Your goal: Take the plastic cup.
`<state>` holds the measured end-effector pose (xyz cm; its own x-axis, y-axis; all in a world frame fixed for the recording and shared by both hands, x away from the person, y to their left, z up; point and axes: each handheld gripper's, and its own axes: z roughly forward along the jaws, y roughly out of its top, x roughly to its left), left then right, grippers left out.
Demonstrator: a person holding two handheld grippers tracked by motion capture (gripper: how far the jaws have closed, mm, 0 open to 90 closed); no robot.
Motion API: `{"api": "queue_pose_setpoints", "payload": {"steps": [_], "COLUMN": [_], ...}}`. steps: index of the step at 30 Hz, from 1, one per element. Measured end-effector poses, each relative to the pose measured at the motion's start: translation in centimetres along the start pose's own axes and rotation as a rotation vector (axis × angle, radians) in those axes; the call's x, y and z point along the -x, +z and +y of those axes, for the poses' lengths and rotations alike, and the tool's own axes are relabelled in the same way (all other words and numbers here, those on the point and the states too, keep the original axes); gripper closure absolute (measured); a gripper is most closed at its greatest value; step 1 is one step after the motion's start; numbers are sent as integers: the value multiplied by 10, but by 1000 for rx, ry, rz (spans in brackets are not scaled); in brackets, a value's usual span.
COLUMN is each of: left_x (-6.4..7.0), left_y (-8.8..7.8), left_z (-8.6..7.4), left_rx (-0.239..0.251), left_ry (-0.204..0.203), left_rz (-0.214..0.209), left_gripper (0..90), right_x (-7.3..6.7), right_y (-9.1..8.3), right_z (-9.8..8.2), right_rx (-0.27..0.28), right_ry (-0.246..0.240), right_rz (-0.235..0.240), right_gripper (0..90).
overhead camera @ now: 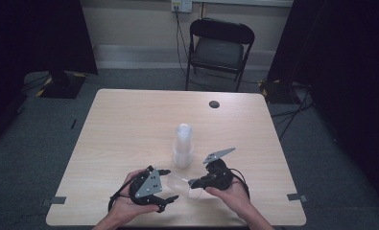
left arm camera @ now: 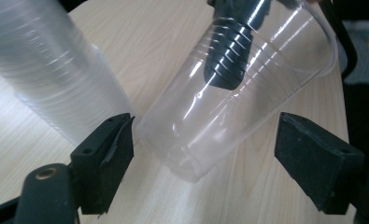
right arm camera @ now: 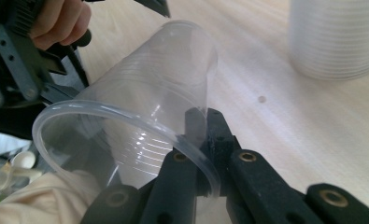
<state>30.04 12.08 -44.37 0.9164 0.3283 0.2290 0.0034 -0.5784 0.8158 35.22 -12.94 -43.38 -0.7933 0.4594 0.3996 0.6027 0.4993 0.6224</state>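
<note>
- The surface point(overhead camera: 129, 124) carries an upright stack of clear cups point(overhead camera: 183, 146) near its centre.
- The single clear plastic cup point(overhead camera: 180, 183) lies tilted at the stack's 6 o'clock, long axis left to right.
- The right tool point(overhead camera: 195, 184) pinches its rim wall.
- The left tool point(overhead camera: 169, 184), released, brackets its base from 9 o'clock.

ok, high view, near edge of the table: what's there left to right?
Left tool with jaws open → clear plastic cup lying sideways → right tool shut on the cup's rim.
</note>
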Motion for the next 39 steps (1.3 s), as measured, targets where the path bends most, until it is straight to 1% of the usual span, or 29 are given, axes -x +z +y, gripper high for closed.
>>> {"api": "queue_pose_setpoints", "payload": {"steps": [1, 2, 3, 4, 5, 7, 9, 10, 11, 14, 15, 17, 19, 20, 21, 23, 24, 25, 26, 27, 28, 31, 32, 33, 35, 36, 37, 38, 39], "left_x": [4, 4, 6, 6, 7, 10, 10, 12, 13, 13, 14, 15, 14, 14, 14, 13, 13, 12, 12, 12, 13, 15, 17, 19, 21, 23, 23, 24, 25], "left_y": [4, 4, 7, 7, 8, 11, 12, 13, 14, 15, 16, 18, 18, 18, 18, 17, 18, 17, 17, 17, 18, 19, 20, 21, 22, 22, 22, 22, 22], "left_z": [-1, -1, -1, -1, -1, -2, -2, -2, -1, -1, 0, 0, 0, 0, -1, 0, 0, 0, 1, 1, 2, 6, 9, 10, 11, 13, 13, 14, 15], "left_rx": [-25, -25, -41, -41, -48, -48, -55, -42, -39, -39, -50, -56, -59, -59, -62, -67, -56, -53, -52, -52, -42, -30, -25, -26, -22, -17, -17, -16, -10], "left_ry": [37, 37, 66, 66, 70, 83, 86, 77, 71, 68, 80, 75, 71, 71, 60, 57, 55, 40, 54, 54, 65, 72, 94, 105, 111, 123, 123, 136, 122], "left_rz": [4, 4, -4, -4, -16, -14, -15, -13, 1, 2, 13, 14, 0, 0, -5, -4, 0, -3, 0, 0, 1, 1, 5, 8, 11, 19, 19, 13, 14], "left_gripper": [177, 176, 174, 178, 168, 162, 162, 161, 151, 158, 174, 185, 239, 270, 270, 282, 282, 284, 283, 284, 284, 275, 272, 270, 264, 261, 254, 254, 250], "right_x": [-1, -2, -3, -4, -5, -6, -7, -7, -8, -6, -5, -5, -5, -5, -5, -5, -4, -4, -4, -4, -4, -4, -5, -5, -5, -6, -6, -7, -7], "right_y": [3, 5, 7, 9, 11, 13, 14, 14, 14, 13, 12, 12, 13, 13, 12, 11, 11, 11, 11, 11, 12, 13, 14, 15, 16, 18, 18, 20, 21], "right_z": [2, 2, 3, 3, 3, 3, 4, 4, 5, 6, 6, 6, 6, 6, 6, 7, 7, 7, 7, 7, 8, 8, 9, 9, 9, 10, 10, 10, 10], "right_rx": [-24, -40, -49, -59, -67, -71, -75, -71, -61, -58, -50, -49, -45, -45, -37, -26, -23, -14, -9, -9, -10, -11, -18, -20, -23, -35, -35, -36, -35], "right_ry": [3, 2, -2, -3, -4, -8, -11, -12, -14, -13, -5, -4, -4, -4, 1, 6, 4, 15, 19, 19, 20, 20, 21, 24, 25, 25, 25, 32, 31], "right_rz": [6, 10, 10, 14, 17, 24, 23, 27, 40, 36, 37, 34, 30, 30, 30, 26, 24, 25, 26, 26, 27, 32, 32, 33, 35, 30, 30, 36, 35], "right_gripper": [900, 900, 900, 900, 900, 900, 900, 900, 900, 900, 900, 900, 900, 900, 899, 899, 899, 899, 899, 899, 900, 900, 900, 900, 900, 900, 900, 900, 900]}}
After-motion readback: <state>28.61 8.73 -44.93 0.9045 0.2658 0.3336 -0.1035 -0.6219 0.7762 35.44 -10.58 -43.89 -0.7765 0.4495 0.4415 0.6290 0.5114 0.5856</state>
